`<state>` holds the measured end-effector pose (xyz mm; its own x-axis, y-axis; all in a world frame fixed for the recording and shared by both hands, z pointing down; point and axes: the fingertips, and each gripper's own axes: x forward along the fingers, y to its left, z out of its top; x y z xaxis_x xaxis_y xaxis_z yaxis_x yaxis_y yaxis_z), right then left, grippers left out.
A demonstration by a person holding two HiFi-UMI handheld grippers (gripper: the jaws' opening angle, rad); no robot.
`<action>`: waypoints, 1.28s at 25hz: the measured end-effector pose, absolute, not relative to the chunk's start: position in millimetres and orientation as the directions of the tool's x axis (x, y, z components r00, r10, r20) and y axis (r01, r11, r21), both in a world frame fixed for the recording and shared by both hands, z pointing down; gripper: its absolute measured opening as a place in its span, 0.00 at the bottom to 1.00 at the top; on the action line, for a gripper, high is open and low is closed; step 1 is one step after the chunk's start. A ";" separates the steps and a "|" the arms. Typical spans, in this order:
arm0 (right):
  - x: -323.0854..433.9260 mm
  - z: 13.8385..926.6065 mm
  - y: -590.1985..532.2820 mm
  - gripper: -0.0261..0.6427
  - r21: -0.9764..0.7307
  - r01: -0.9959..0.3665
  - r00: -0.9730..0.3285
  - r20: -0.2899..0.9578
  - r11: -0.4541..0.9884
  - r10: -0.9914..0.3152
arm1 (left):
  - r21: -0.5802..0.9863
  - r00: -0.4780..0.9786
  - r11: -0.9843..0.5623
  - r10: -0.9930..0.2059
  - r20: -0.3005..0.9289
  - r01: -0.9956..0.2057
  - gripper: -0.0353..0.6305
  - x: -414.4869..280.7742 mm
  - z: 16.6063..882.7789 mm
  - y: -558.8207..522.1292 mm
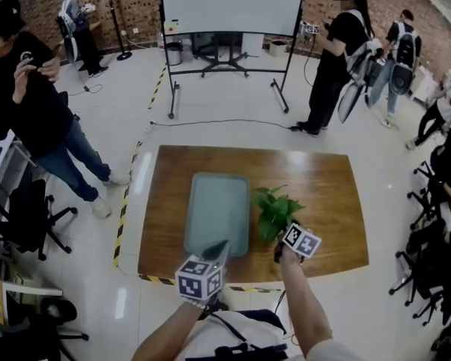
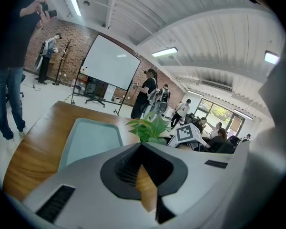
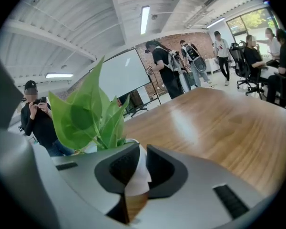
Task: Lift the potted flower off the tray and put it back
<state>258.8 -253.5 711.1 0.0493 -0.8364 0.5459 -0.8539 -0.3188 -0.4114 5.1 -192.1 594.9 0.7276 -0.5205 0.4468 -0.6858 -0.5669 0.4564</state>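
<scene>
The potted flower (image 1: 274,210) stands on the wooden table (image 1: 323,194), just right of the empty grey-green tray (image 1: 216,216), not on it. In the right gripper view its green leaves (image 3: 86,113) rise above the white pot (image 3: 138,173), which sits between the dark pads. My right gripper (image 1: 279,253) is shut on that pot from the near side. My left gripper (image 1: 219,247) hovers over the tray's near edge, its tips together and nothing in them. In the left gripper view the tray (image 2: 90,137) lies ahead to the left and the plant (image 2: 150,128) ahead to the right.
A whiteboard on a wheeled stand (image 1: 231,6) is beyond the table. People stand at the left (image 1: 30,104) and back right (image 1: 338,59). Office chairs (image 1: 436,262) line the right side. Yellow-black tape (image 1: 124,209) marks the floor left of the table.
</scene>
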 end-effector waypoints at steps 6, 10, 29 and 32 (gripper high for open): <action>223.6 678.1 -272.3 0.11 -0.456 -0.860 -0.025 0.486 -0.229 -0.873 | 0.461 0.706 -0.535 -0.547 0.450 -0.708 0.05 -11.1 591.5 -192.7; 181.7 666.1 -281.7 0.11 -0.499 -0.853 -0.110 0.456 -0.152 -0.883 | 0.464 0.683 -0.503 -0.574 0.451 -0.729 0.05 -28.9 592.5 -195.5; 23.1 715.8 -286.0 0.11 -0.490 -0.871 -0.332 0.543 0.030 -0.771 | 0.463 0.560 -0.348 -0.678 0.477 -0.815 0.05 -122.6 602.9 -185.7; 18.4 719.8 -283.8 0.11 -0.484 -0.875 -0.332 0.549 0.032 -0.767 | 0.464 0.555 -0.340 -0.680 0.480 -0.818 0.05 -128.7 605.0 -183.8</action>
<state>18.4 -283.8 719.8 -0.3318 -0.7675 0.5485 -0.8745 0.0322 -0.4839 -128.7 -183.8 605.0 0.5547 -0.6798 0.4798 -0.8179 -0.3399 0.4642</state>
